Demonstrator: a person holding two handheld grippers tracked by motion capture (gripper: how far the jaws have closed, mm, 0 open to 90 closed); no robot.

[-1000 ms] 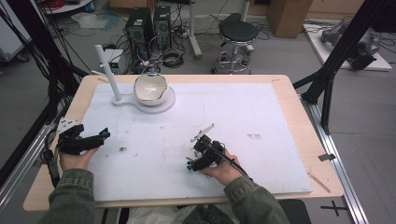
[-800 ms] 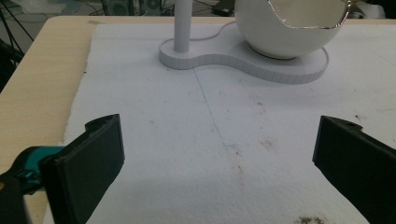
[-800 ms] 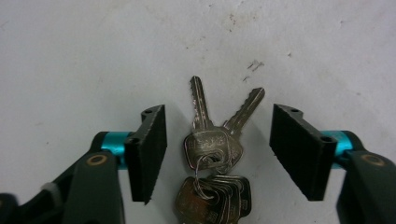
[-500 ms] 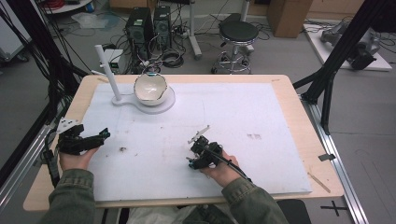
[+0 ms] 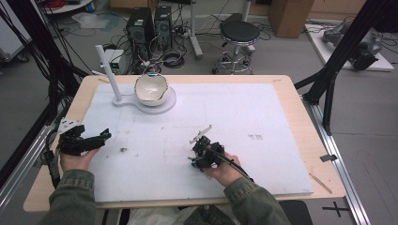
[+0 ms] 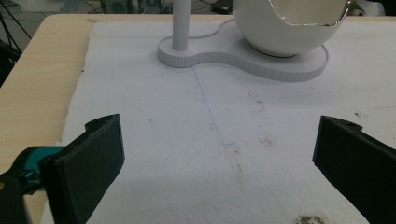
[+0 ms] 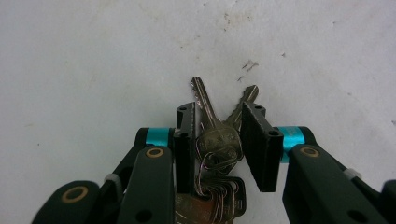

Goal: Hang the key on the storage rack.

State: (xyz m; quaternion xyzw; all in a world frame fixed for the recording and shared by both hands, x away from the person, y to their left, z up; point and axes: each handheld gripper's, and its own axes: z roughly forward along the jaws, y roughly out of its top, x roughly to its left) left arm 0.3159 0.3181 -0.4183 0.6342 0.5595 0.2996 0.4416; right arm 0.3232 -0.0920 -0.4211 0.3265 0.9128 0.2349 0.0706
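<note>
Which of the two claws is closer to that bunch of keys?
The right claw: its jaws have just been closing around the bunch of keys. The left claw rests far off, near the table's left edge.

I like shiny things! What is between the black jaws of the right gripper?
A bunch of keys on a ring, lying on the white mat. The lower keys are partly covered by the right gripper.

A white bowl (image 5: 150,87) sits on a white stand (image 5: 141,101) beside its upright post (image 5: 108,70).

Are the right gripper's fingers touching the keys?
Touching. In the right gripper view the fingers have just been closing around the keys, and both press against the bunch, with no gap showing on either side.
</note>
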